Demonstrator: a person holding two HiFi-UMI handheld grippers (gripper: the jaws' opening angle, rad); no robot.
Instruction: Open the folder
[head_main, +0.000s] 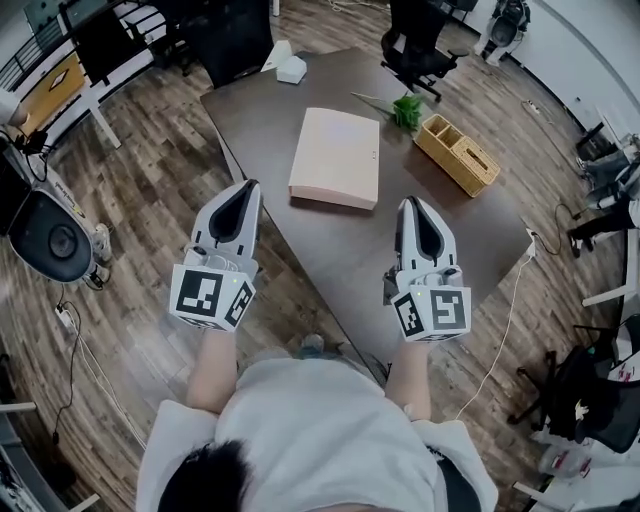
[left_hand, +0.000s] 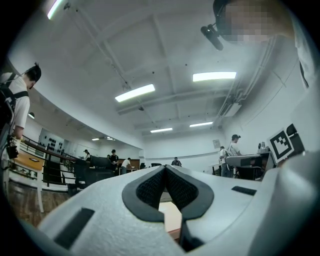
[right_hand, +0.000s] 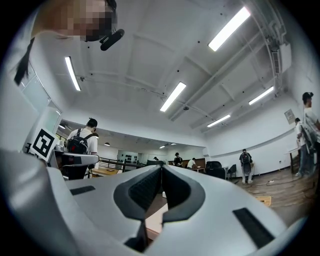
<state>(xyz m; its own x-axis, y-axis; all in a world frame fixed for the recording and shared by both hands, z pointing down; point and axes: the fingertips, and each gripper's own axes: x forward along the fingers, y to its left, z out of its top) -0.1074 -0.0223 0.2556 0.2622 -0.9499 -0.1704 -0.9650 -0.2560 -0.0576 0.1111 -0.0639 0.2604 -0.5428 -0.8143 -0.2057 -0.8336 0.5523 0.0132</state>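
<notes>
A closed beige folder lies flat on the dark table, in the middle of the head view. My left gripper is shut and empty, hovering at the table's left edge, short of the folder's near left corner. My right gripper is shut too, above the table to the right of the folder's near edge. A pale strip of the folder shows through the jaw gap in the left gripper view, and the folder shows likewise in the right gripper view. Both grippers tilt slightly upward toward the ceiling.
A wooden organiser box and a small green plant stand at the table's right. A white object sits at the far end, with office chairs behind. People stand about the room in both gripper views.
</notes>
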